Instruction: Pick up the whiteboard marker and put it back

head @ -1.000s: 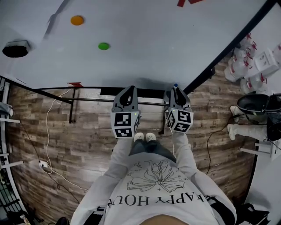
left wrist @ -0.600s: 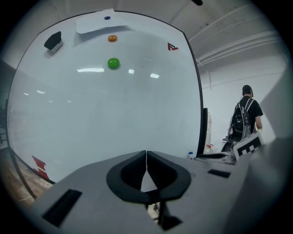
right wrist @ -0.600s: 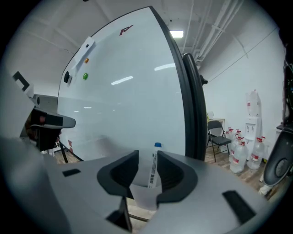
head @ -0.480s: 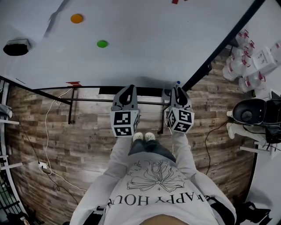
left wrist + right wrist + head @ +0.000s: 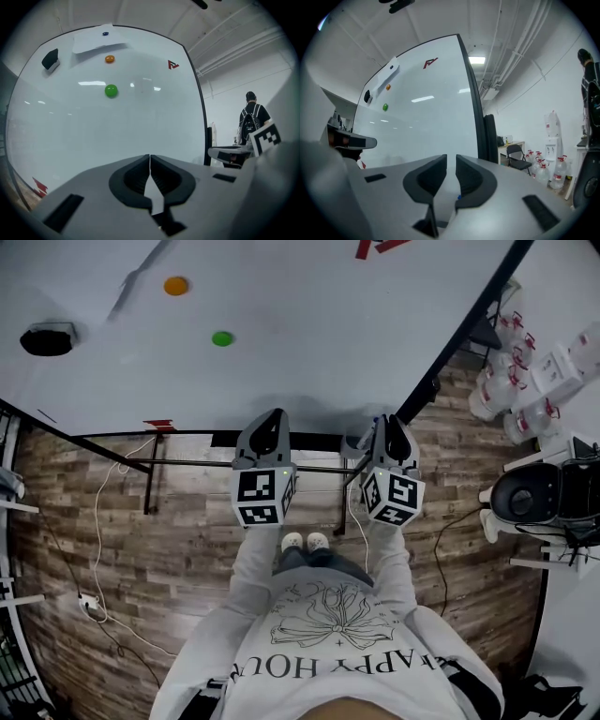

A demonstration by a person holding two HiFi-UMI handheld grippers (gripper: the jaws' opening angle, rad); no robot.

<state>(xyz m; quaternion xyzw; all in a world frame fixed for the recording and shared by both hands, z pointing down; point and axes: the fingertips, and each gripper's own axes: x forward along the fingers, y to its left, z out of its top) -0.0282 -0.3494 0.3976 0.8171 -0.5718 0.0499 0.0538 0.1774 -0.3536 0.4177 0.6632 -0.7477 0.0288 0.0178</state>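
The person stands facing the whiteboard (image 5: 309, 343), a gripper in each hand held out level in front of the chest, side by side and a little apart, both just short of the board's lower edge.

The right gripper (image 5: 451, 159) has the whiteboard marker (image 5: 459, 197). Its jaws have just been closing and now stand with a narrow gap, clamped on the pen. From its own view only a speck of the marker's blue shows, low against the inner edge of the right-hand jaw. The marker is up off the black ledge (image 5: 309, 440) that runs along the bottom of the board.

The left gripper (image 5: 150, 157) is clenched on nothing, its two tips meeting in a thin seam with the bare board beyond them.

On the board, well off to the left of both tools, sit an orange magnet (image 5: 175, 285) and a green magnet (image 5: 222, 337), with a black eraser (image 5: 47, 339) further left and a red logo (image 5: 375, 247) near the top edge. The floor (image 5: 141, 549) is wood plank with a thin white cable (image 5: 103, 549) trailing across it. A cluster of water bottles (image 5: 525, 381) stands past the board's right end. In the left gripper view someone with a backpack (image 5: 251, 119) stands in the background, turned away
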